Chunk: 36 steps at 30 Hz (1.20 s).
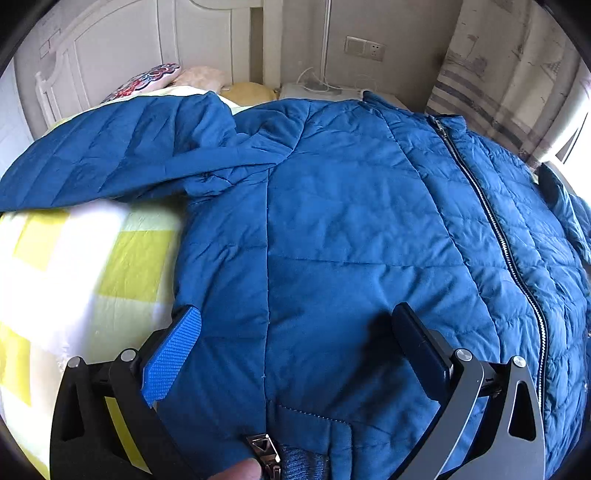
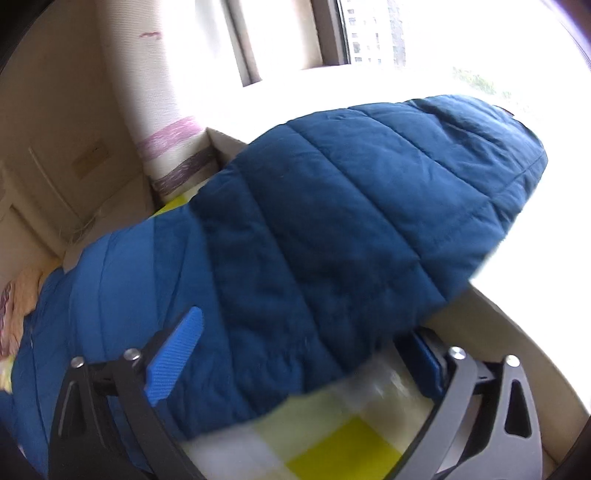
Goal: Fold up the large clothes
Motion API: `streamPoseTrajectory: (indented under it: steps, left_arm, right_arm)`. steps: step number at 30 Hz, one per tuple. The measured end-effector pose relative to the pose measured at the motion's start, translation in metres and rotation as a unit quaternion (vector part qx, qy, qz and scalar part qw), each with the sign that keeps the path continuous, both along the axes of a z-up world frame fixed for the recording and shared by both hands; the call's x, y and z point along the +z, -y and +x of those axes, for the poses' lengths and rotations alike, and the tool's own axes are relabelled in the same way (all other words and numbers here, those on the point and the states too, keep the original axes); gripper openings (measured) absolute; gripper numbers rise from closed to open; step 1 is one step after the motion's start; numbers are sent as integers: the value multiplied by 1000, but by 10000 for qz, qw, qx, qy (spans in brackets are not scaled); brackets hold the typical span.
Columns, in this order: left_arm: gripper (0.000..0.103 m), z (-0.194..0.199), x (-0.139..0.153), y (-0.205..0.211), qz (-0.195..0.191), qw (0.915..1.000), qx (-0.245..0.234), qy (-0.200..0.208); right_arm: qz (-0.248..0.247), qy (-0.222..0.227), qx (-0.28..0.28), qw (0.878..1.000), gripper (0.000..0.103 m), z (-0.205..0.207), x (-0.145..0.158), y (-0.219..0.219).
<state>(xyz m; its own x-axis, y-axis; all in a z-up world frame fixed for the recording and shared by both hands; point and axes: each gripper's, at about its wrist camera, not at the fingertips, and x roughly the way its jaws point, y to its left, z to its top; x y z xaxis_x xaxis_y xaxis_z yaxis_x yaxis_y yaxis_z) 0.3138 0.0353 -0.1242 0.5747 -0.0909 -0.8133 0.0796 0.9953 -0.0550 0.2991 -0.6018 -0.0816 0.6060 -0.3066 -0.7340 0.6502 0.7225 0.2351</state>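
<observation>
A blue quilted jacket (image 1: 351, 203) lies spread front-up on the bed, its zipper (image 1: 491, 221) closed and running up the right side. One sleeve (image 1: 110, 158) stretches out to the left. My left gripper (image 1: 295, 312) hovers open over the lower hem, fingers wide and gripping nothing. A metal zip pull (image 1: 264, 448) and a person's fingertip (image 1: 243, 469) show at the bottom edge. In the right wrist view the other sleeve (image 2: 351, 221) lies across my right gripper (image 2: 306, 325), between its widely spread fingers. The fabric hides part of the right finger, and I see no pad pressing on it.
The yellow-and-white checked bedsheet (image 1: 92, 258) (image 2: 351, 443) lies under the jacket. A white headboard (image 1: 129, 48), pillows (image 1: 147, 81) and a nightstand (image 1: 317, 92) stand at the far end. A striped curtain (image 2: 166, 129), bright window (image 2: 332, 29) and the bed's edge (image 2: 517, 332) are close on the right.
</observation>
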Motion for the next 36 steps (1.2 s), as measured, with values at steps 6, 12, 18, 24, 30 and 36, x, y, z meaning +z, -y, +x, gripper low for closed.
streamPoseTrajectory:
  steps: [6, 12, 18, 24, 30, 36]
  left_arm:
    - [99, 3, -3, 8, 332, 9992, -170, -146]
    - [99, 2, -2, 7, 322, 9992, -208, -108]
    - [99, 0, -1, 5, 309, 9993, -213, -85]
    - [99, -1, -1, 5, 296, 9993, -214, -73]
    - [99, 0, -1, 4, 261, 9994, -217, -64]
    - [99, 0, -1, 4, 257, 9994, -216, -63]
  right_arm:
    - [-1161, 815, 295, 9895, 15, -8, 50, -59]
    - [-2289, 1298, 2298, 9370, 15, -1, 88, -195]
    - [-1877, -701, 4414, 8747, 61, 41, -15, -307]
    - [-770, -600, 4301, 8975, 78, 21, -3, -276]
    - [179, 721, 3426, 9365, 88, -61, 47, -179]
    - [2475, 983, 1837, 9462, 91, -41, -10, -68]
